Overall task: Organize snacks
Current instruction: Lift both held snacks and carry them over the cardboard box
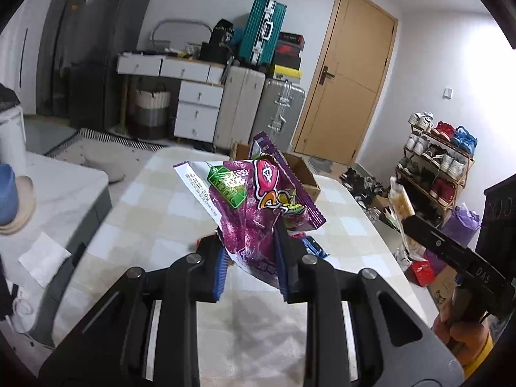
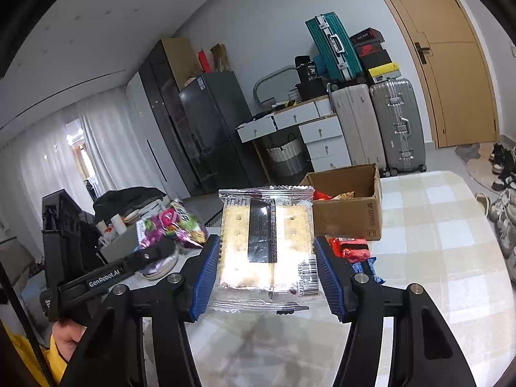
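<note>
My left gripper [image 1: 250, 238] is shut on the lower corner of a purple snack bag [image 1: 258, 200], held up above the checked table [image 1: 154, 213]. My right gripper [image 2: 267, 238] is shut on a clear pack of crackers [image 2: 266, 242], its blue pads [image 2: 206, 267] pressing on both side edges. Behind the crackers an open cardboard box [image 2: 348, 216] stands on the table with snacks inside. A red packet [image 2: 351, 248] and a blue packet [image 2: 367, 267] lie in front of the box. The purple bag [image 2: 171, 229] also shows at the left of the right wrist view.
The table's far and right edges drop to the floor, where shoes [image 2: 503, 174] lie and a shoe rack [image 1: 441, 167] stands. Suitcases [image 2: 396, 125], a white drawer desk [image 2: 322, 138] and a wooden door [image 2: 451, 64] line the back wall. A grey bench [image 1: 51, 200] stands left of the table.
</note>
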